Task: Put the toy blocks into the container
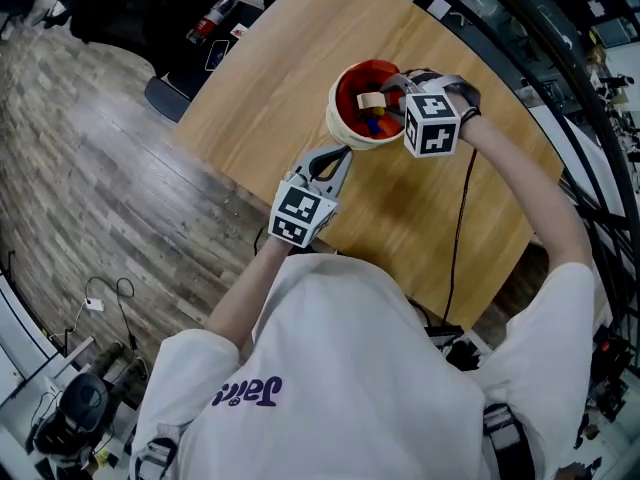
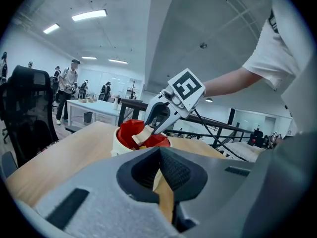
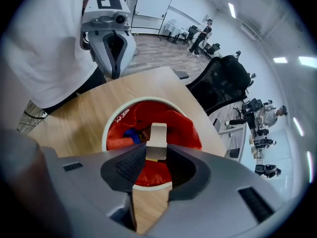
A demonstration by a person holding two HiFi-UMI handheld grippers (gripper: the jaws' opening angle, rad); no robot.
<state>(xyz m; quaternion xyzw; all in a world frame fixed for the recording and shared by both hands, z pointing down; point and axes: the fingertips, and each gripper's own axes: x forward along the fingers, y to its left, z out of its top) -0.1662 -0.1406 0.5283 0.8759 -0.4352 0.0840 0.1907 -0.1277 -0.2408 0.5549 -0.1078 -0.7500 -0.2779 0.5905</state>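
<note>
A white container with a red liner (image 1: 336, 120) stands on the round wooden table (image 1: 270, 88). My right gripper (image 1: 381, 97) hangs over its mouth, pointing steeply down, shut on a pale wooden block (image 1: 372, 100). In the right gripper view the block (image 3: 157, 137) sticks out past the jaws above the liner (image 3: 181, 125), and a blue block (image 3: 131, 135) lies inside. My left gripper (image 1: 344, 152) is just in front of the container, pointing at it, jaws together and empty. In the left gripper view the container (image 2: 119, 146) and the right gripper (image 2: 146, 132) show beyond my closed jaws.
A black cable (image 1: 459, 230) runs across the table toward the person. The table's near edge lies just behind my left gripper. A black office chair (image 2: 25, 118) stands beside the table, and several people (image 2: 67, 90) are far back in the room.
</note>
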